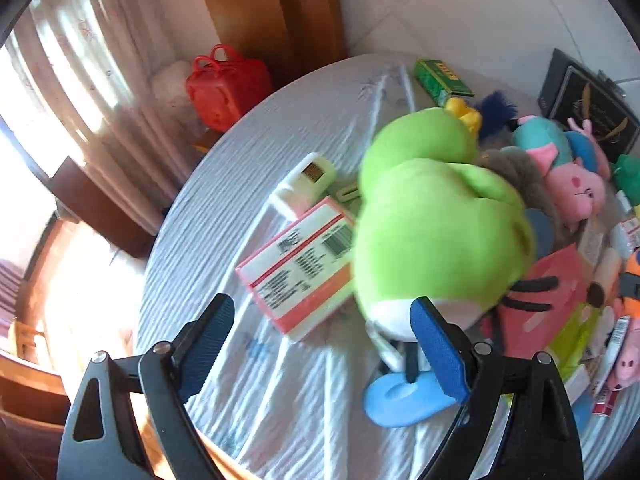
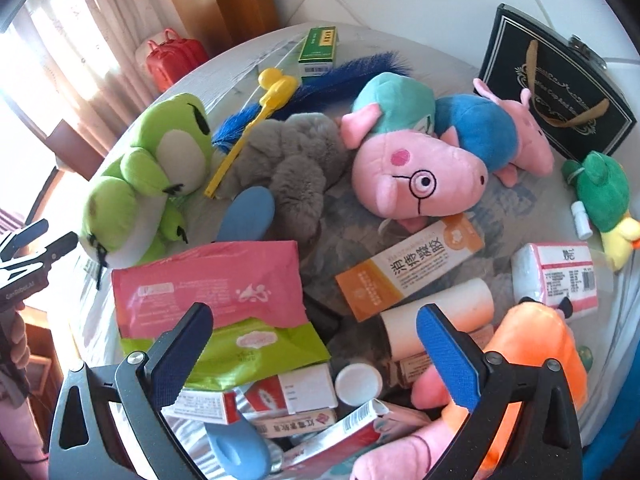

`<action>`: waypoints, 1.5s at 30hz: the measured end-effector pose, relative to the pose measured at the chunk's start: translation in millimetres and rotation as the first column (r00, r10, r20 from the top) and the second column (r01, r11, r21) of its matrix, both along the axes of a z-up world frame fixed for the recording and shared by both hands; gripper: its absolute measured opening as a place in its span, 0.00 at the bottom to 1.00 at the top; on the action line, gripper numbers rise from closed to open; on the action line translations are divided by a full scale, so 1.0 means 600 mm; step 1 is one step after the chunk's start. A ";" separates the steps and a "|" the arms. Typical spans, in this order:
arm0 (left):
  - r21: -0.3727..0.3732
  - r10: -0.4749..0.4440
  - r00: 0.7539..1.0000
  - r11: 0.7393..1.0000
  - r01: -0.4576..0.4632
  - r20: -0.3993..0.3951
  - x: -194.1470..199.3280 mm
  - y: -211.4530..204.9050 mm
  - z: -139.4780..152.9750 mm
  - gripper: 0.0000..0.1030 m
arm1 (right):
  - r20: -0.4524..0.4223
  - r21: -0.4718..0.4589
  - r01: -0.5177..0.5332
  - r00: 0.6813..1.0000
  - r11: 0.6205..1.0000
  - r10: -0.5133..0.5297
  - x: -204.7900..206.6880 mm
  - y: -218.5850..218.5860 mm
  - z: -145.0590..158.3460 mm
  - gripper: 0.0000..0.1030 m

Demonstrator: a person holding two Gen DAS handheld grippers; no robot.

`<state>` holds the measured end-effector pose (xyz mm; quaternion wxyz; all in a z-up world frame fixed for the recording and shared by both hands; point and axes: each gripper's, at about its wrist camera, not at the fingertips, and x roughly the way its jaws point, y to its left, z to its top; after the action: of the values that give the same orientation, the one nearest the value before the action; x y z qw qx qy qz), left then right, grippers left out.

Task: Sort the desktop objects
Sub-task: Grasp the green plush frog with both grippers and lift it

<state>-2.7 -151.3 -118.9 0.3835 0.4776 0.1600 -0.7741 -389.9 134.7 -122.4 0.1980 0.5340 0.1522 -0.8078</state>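
A round table with a white cloth (image 1: 248,380) holds a jumble of toys and boxes. In the left wrist view, the green frog plush (image 1: 436,224) lies blurred just ahead of my left gripper (image 1: 324,344), which is open; its right finger (image 1: 440,352) is next to the frog's white belly. A white-and-pink box (image 1: 300,268) and a white bottle (image 1: 304,184) lie left of the frog. My right gripper (image 2: 316,354) is open above pink (image 2: 208,284) and green wipe packs (image 2: 256,348) and small medicine boxes (image 2: 292,392). The frog (image 2: 148,184) appears at the left there.
Pig plushes (image 2: 416,176), a grey fluffy toy (image 2: 296,160), an orange box (image 2: 408,268), a white tube (image 2: 436,320), an orange plush (image 2: 532,352), a green box (image 2: 318,50), a blue feather (image 2: 340,76) and a black gift bag (image 2: 556,84) crowd the table. A red bag (image 1: 226,84) is on the floor.
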 end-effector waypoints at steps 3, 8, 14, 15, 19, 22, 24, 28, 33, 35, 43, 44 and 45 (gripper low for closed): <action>0.029 0.078 0.997 0.996 -0.078 0.013 0.033 -0.003 -0.012 0.88 | -0.003 -0.010 -0.027 1.000 1.000 0.027 0.008 0.002 0.001 1.00; 0.103 0.080 0.988 0.993 -0.066 -0.135 0.014 0.045 0.015 0.88 | -0.025 -0.031 -0.031 0.999 0.999 0.030 0.007 0.017 0.009 1.00; 0.150 0.156 0.948 0.982 -0.117 -0.278 -0.115 0.067 0.041 0.88 | -0.072 -0.034 -0.062 0.996 0.997 0.060 0.018 0.024 0.028 1.00; 0.138 0.183 0.950 0.979 -0.152 -0.254 -0.135 0.061 0.035 0.88 | -0.080 -0.030 -0.066 0.995 0.997 0.063 0.018 0.024 0.031 1.00; 0.105 0.194 0.976 0.977 -0.184 -0.097 -0.165 0.058 -0.032 0.88 | -0.103 -0.015 -0.086 0.991 0.996 0.084 0.013 0.019 0.037 1.00; 0.060 0.153 0.983 0.987 -0.148 -0.105 -0.126 0.079 -0.045 0.88 | -0.115 -0.005 -0.114 0.987 0.994 0.112 0.005 0.007 0.034 1.00; 0.086 0.143 0.983 0.987 -0.134 -0.113 -0.090 0.081 -0.054 0.89 | -0.120 -0.012 -0.141 0.983 0.990 0.138 -0.001 -0.008 0.031 1.00; 0.153 0.164 0.980 0.977 -0.146 -0.111 -0.020 0.077 -0.080 0.89 | -0.132 -0.023 -0.214 0.969 0.976 0.209 -0.003 -0.050 0.027 1.00; 0.143 0.180 0.978 0.976 -0.164 -0.109 0.024 0.077 -0.082 0.89 | -0.104 -0.014 -0.308 0.947 0.951 0.305 0.011 -0.098 0.008 1.00; 0.154 0.177 0.973 0.976 -0.154 -0.148 0.036 0.084 -0.069 0.89 | -0.088 -0.007 -0.340 0.937 0.940 0.338 0.021 -0.106 0.000 1.00; 0.245 0.197 0.956 0.959 -0.142 -0.216 -0.012 0.086 -0.076 0.89 | -0.101 0.006 -0.389 0.916 0.921 0.388 0.044 -0.136 -0.007 1.00; 0.246 0.202 0.953 0.958 -0.145 -0.227 -0.015 0.090 -0.076 0.89 | -0.103 0.019 -0.399 0.911 0.917 0.399 0.049 -0.139 -0.010 1.00; 0.234 0.200 0.952 0.961 -0.145 -0.233 -0.017 0.093 -0.076 0.89 | -0.107 0.030 -0.411 0.905 0.911 0.412 0.054 -0.142 -0.013 1.00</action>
<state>-12.9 -95.5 -164.6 0.3726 0.3972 0.3316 -0.7703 -357.7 49.6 -130.2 0.3531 0.4449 0.2748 -0.7758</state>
